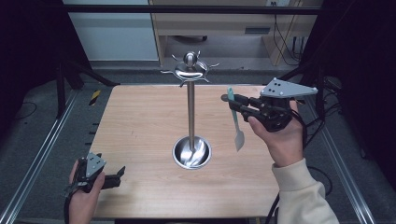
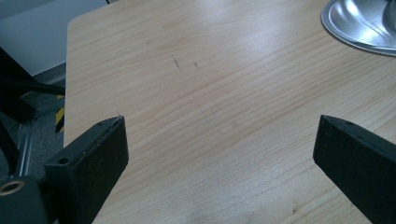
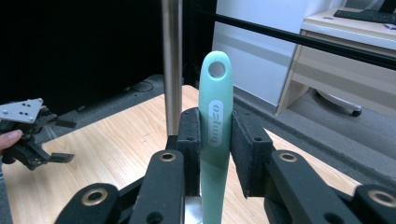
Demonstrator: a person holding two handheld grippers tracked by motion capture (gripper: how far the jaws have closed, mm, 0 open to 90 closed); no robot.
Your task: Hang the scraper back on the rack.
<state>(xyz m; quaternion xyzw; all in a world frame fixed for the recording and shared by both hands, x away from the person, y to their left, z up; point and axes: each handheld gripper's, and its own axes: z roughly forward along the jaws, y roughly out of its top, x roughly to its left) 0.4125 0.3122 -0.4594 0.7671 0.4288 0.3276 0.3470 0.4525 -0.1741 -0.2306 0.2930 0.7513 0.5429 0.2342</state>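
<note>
Right gripper (image 1: 232, 103) pinched the teal spatula (image 1: 235, 122) by its handle — hanging hole upward, ready for the rack's hooks (image 1: 190, 70); left gripper (image 1: 122, 171), spread, rested near-left.

Black claws (image 1: 232, 103), grey plates, cream sleeve (image 1: 303, 193)

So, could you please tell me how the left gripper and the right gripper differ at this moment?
The right gripper is shut on a green spatula; the left gripper is open with nothing between its jaws. The right gripper is raised beside the metal stand; the left gripper sits low near the table edge. Both have black jaws and a grey plate.
</note>
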